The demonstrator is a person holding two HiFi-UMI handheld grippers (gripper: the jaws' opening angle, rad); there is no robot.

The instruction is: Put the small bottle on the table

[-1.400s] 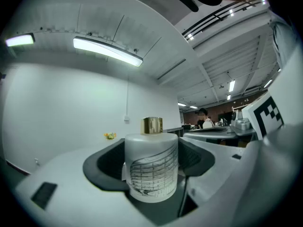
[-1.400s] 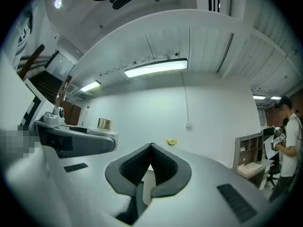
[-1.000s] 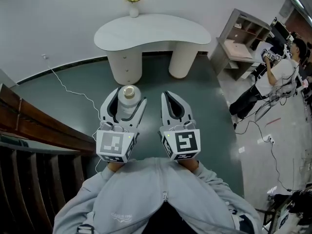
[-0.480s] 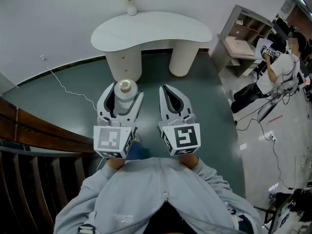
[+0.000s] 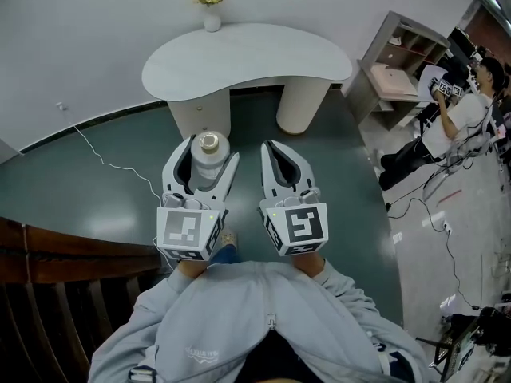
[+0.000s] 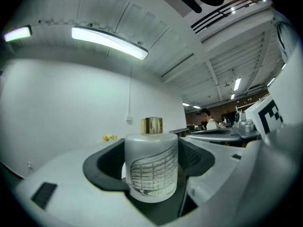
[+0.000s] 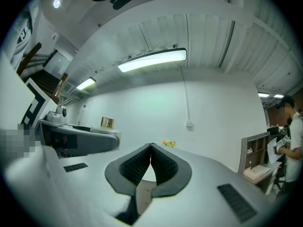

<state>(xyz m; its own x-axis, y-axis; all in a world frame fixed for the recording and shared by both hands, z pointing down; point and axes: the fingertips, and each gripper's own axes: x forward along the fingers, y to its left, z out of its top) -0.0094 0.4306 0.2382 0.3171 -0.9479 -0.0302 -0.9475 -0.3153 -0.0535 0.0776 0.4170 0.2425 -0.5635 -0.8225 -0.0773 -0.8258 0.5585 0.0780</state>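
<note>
Bottle (image 5: 209, 159) stood upright between the jaws of the left gripper (image 5: 206, 155), which were closed on its frosted body at about mid-height; it was held in the air above the floor, short of the table (image 5: 255, 62) ahead; the right gripper (image 5: 274, 148) carried nothing, its jaws shut tip to tip. The bottle looked like frosted glass with a gold cap (image 6: 151, 125); probably stiff, weighty for its size, smooth enough to slip, and breakable if dropped or set down hard. The wide round body seemed the place to hold it, not the narrow cap; the dark pads (image 6: 104, 167) lay against both sides. The tabletop bore only a vase (image 5: 211, 18) of flowers at its far edge; there seemed room to stand the bottle.
</note>
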